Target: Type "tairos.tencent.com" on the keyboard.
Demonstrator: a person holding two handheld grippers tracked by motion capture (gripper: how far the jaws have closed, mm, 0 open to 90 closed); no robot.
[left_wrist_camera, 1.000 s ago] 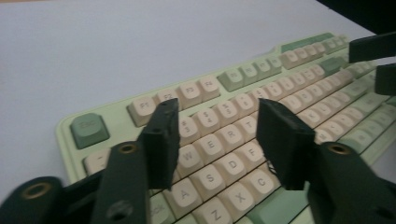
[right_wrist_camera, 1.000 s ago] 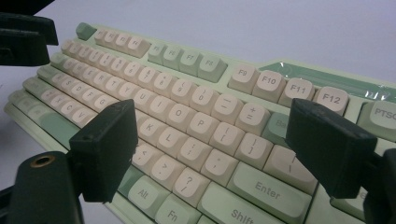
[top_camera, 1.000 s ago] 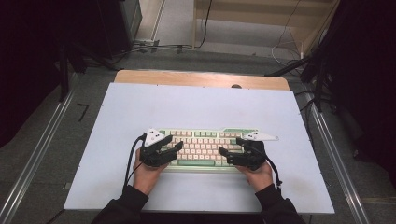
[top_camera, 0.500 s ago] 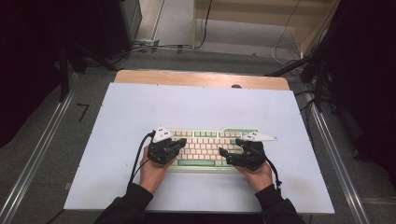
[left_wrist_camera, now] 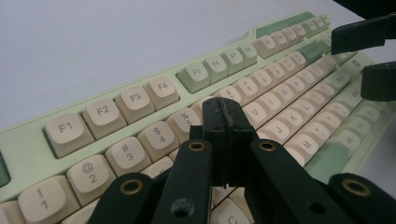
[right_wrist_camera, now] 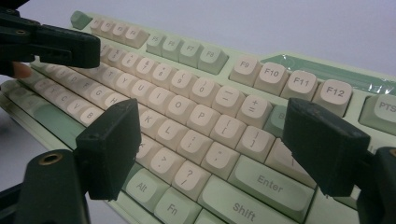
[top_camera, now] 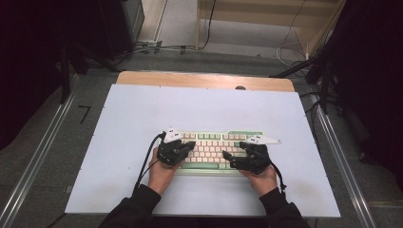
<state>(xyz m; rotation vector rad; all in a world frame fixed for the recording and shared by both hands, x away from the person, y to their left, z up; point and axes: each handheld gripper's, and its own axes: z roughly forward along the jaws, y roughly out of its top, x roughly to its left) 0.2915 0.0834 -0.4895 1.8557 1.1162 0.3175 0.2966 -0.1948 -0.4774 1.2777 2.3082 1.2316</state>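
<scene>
A pale green keyboard with cream keys lies near the front of the white table top. My left gripper is shut with nothing in it. Its joined tips hover over the number row of the keyboard, near the 5 and 6 keys. My right gripper reaches in from the keyboard's right end. It stands open above the keys around P and Enter on the keyboard, and nothing lies between its pads. Neither gripper's pads visibly press a key.
A wooden strip runs along the table's far edge. Metal rails flank both sides. Cables lie on the floor beyond. A black cable trails from the left gripper. Bare table surrounds the keyboard.
My left gripper has slid right along the keyboard, and its jaws have come together. The right gripper has stayed where it was, still open.
</scene>
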